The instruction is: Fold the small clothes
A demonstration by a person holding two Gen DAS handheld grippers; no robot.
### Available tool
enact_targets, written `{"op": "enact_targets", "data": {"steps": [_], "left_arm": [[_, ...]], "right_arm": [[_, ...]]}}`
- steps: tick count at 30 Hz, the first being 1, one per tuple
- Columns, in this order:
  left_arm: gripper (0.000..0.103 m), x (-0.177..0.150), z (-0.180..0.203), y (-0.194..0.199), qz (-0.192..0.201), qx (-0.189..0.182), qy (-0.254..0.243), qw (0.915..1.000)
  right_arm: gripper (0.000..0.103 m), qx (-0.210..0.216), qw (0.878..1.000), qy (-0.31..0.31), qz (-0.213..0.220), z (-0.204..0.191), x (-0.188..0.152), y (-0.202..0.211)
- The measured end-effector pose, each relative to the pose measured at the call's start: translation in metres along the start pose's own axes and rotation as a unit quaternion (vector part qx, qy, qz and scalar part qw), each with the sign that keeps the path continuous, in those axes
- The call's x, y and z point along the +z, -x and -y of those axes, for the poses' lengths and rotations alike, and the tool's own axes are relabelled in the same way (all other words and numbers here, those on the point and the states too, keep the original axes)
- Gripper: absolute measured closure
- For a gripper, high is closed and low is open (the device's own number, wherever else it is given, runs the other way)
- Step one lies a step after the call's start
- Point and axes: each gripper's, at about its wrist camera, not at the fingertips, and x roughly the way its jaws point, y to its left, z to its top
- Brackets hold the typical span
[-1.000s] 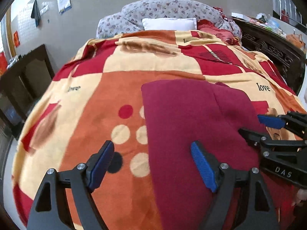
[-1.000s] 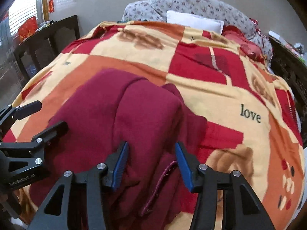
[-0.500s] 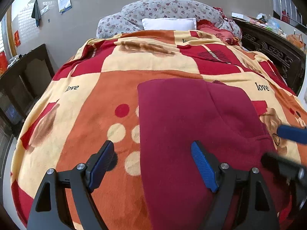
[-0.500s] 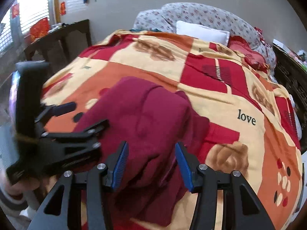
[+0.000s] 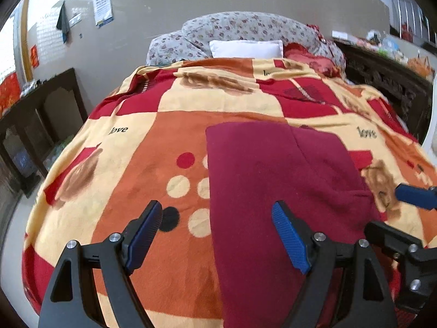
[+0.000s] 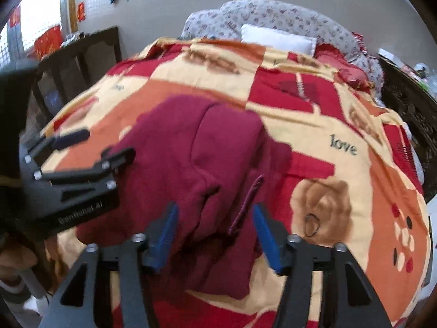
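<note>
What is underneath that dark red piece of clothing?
The dark red garment lies on a patchwork blanket that covers the bed. What the blanket's pattern shows beneath the garment is hidden.

Soft, even daylight comes from the window (image 6: 35,27) on the left; shadows are faint. Right view is motion-blurred, and both bend strongly at their dark edges.

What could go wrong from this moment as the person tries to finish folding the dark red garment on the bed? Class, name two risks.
1. The dark red fleece garment is bunched in loose layers on its right side, with a trim strip sticking out; a grasp there might catch only one layer and undo the fold.

2. The left gripper and right gripper are both open and close together over the cloth; they could collide, or snag the patterned orange and red blanket beneath.
</note>
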Motion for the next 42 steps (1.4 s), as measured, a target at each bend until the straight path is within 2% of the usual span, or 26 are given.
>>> {"op": "enact_targets", "data": {"steps": [1, 6, 10, 42], "left_arm": [[0.021, 0.000, -0.002, 0.003, 0.001, -0.004, 0.008, 1.0000], [0.016, 0.001, -0.005, 0.016, 0.016, 0.000, 0.014, 0.9998], [0.015, 0.000, -0.004, 0.024, 0.030, 0.008, 0.010, 0.9995], [0.015, -0.004, 0.001, 0.017, 0.024, 0.010, 0.003, 0.9997]], "right_arm": [[0.024, -0.006, 1.000, -0.004, 0.008, 0.000, 0.001, 0.005], [0.022, -0.008, 0.999, -0.031, 0.019, 0.002, 0.003, 0.013], [0.015, -0.014, 0.998, -0.056, 0.021, 0.006, 0.002, 0.013], [0.013, -0.006, 0.998, -0.059, -0.004, 0.008, -0.001, -0.008]]}}
